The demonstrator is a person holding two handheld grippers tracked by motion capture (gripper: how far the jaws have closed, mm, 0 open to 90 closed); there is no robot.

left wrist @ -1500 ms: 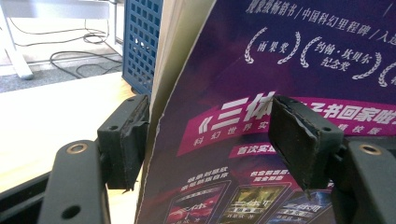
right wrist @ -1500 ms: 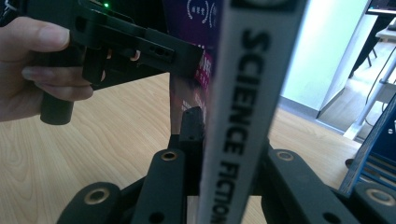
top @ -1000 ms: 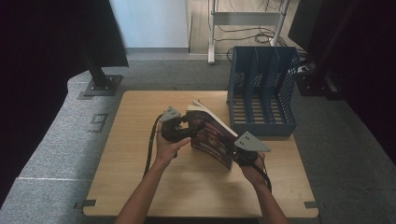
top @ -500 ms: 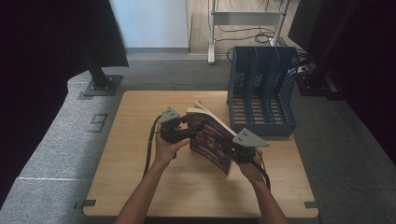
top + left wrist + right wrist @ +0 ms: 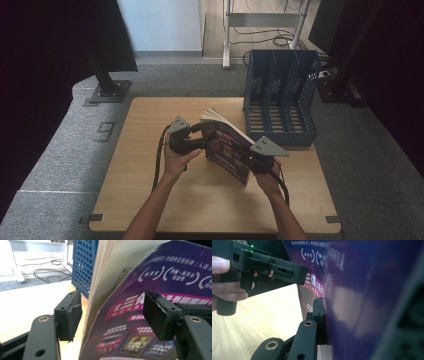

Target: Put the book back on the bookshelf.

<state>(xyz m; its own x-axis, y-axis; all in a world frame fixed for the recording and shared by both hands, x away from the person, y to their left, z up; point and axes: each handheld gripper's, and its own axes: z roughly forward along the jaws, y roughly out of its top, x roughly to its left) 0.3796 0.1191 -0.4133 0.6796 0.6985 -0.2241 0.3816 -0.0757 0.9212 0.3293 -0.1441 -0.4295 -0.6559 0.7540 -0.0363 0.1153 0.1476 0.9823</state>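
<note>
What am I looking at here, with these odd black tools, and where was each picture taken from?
A person holds a hand tool with two black jaws in each hand. The high view looks down on a light wooden table. The other two pictures come from cameras riding on the tools.

The right gripper is shut on a thin purple-covered paperback book, holding it up on edge. Its own view shows a pad pressed against the cover.

The left gripper straddles the book's other end. In its view the pads stand apart on either side of the book, so its jaws are open.

A blue plastic slotted file rack stands at the table's far right.
</note>
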